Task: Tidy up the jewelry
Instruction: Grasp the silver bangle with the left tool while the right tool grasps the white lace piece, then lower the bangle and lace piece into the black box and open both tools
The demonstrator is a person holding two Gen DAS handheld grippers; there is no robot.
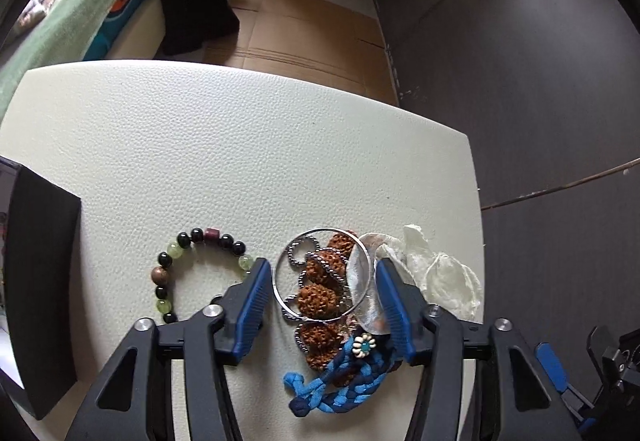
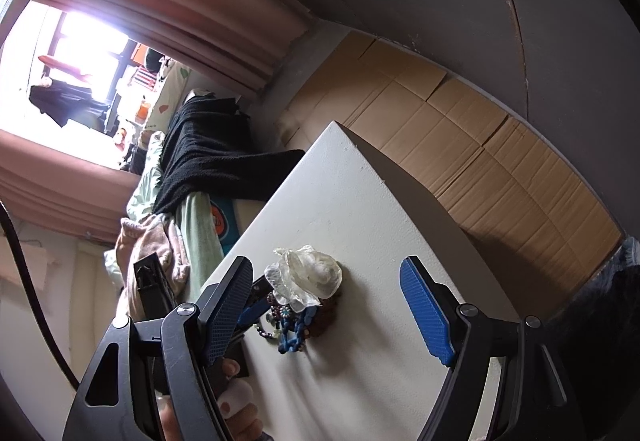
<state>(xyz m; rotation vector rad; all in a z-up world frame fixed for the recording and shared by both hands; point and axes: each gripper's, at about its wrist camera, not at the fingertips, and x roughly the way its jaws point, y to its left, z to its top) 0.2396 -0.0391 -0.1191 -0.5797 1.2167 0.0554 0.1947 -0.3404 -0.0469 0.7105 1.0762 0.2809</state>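
left gripper (image 1: pixel 320 281): jaws apart, blue pads (image 1: pixel 256 305) facing inward, angled downward. right gripper (image 2: pixel 326 305): jaws wide apart, tilted, holding nothing.

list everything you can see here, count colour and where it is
beaded bracelet: 1, black, green and brown beads, on the table left of the pile
silver ring: 1, large hoop, lying on the pile
brown seed beads: 1 strand, brown with metal chain edging, under the hoop
braided band: 1, blue, with a small flower charm, near edge of the pile
sheer pouch: 1, white, right end of the pile
black box: 1, at the table's left edge
table: 1, cream
left gripper: open, around the pile
right gripper: open, above the table
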